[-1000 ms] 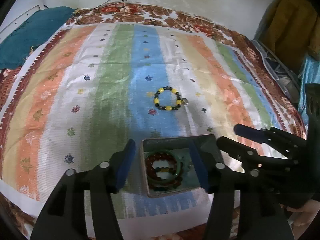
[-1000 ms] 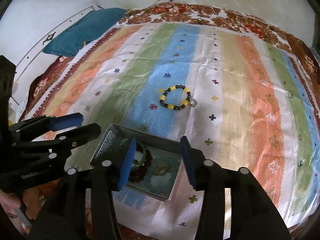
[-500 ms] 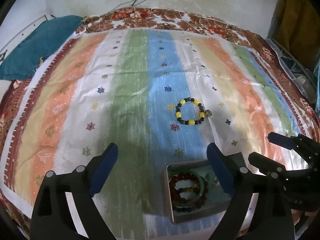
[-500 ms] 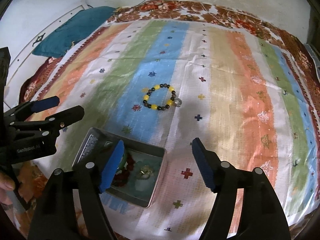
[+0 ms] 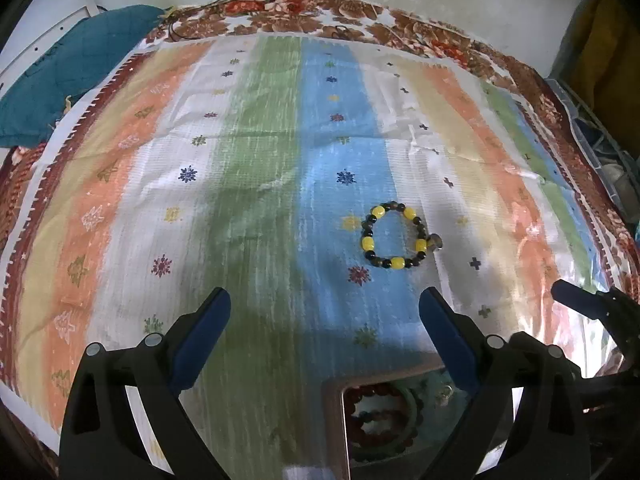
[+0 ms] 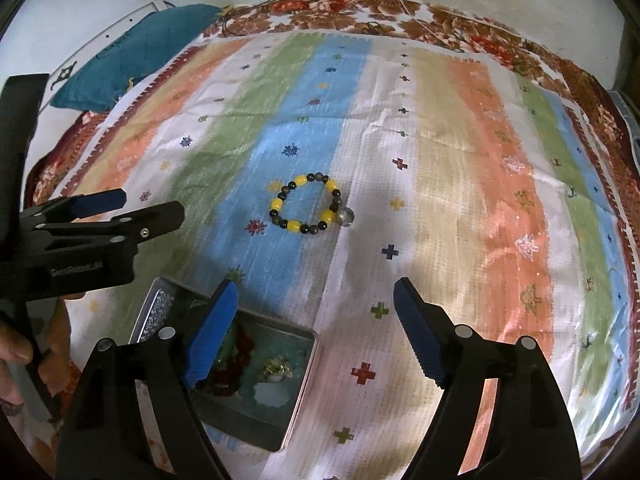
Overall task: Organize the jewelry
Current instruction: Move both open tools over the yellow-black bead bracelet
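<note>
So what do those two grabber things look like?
Both are black plastic with two long prongs each. The left gripper and right gripper have blue ribbed pads lining the jaws, plus round silver screw heads on the arms. The left one's side carries small pale lettering, too blurry to read. No cables show.

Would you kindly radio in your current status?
Left gripper and right gripper open, empty. Beaded bracelet loose on the cloth, outside the tin. Nothing blocking.

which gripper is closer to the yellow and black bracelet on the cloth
Right, though only by a little. The bracelet lies ahead of the open right gripper, slightly left. The open left gripper sits farther left, bracelet off to its right.
</note>
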`<state>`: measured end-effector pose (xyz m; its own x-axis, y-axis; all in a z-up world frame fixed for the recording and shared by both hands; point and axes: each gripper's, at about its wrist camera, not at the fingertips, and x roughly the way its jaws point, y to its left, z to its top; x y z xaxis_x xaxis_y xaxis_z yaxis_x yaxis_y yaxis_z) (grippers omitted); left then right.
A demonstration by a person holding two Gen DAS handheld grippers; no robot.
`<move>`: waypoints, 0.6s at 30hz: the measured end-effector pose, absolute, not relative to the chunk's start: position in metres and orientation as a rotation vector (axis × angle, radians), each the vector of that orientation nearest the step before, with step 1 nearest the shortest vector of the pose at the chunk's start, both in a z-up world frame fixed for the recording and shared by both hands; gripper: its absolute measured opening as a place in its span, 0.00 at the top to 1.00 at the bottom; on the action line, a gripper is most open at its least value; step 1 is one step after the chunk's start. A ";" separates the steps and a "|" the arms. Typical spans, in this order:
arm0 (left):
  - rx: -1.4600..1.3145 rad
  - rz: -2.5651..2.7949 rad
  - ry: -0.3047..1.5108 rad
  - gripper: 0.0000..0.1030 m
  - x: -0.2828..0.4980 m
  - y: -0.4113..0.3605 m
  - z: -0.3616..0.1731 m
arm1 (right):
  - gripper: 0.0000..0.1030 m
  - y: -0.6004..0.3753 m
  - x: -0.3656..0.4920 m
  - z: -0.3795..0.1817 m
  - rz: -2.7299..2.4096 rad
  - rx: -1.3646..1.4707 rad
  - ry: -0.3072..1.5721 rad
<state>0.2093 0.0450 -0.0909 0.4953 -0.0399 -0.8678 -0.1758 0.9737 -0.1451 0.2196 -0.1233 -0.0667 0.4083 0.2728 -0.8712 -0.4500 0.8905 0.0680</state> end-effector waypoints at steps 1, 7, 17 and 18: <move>-0.230 0.085 1.056 0.09 0.211 0.046 -0.092 | 0.22 -0.124 0.222 -0.067 0.457 -0.187 1.055; -0.261 0.078 1.067 0.09 0.221 0.052 -0.099 | 0.22 -0.128 0.239 -0.076 0.468 -0.164 1.086; -0.250 0.064 1.097 0.09 0.239 0.053 -0.111 | 0.22 -0.131 0.259 -0.086 0.458 -0.144 1.107; -0.247 0.065 1.099 0.09 0.240 0.053 -0.112 | 0.22 -0.130 0.260 -0.086 0.457 -0.148 1.106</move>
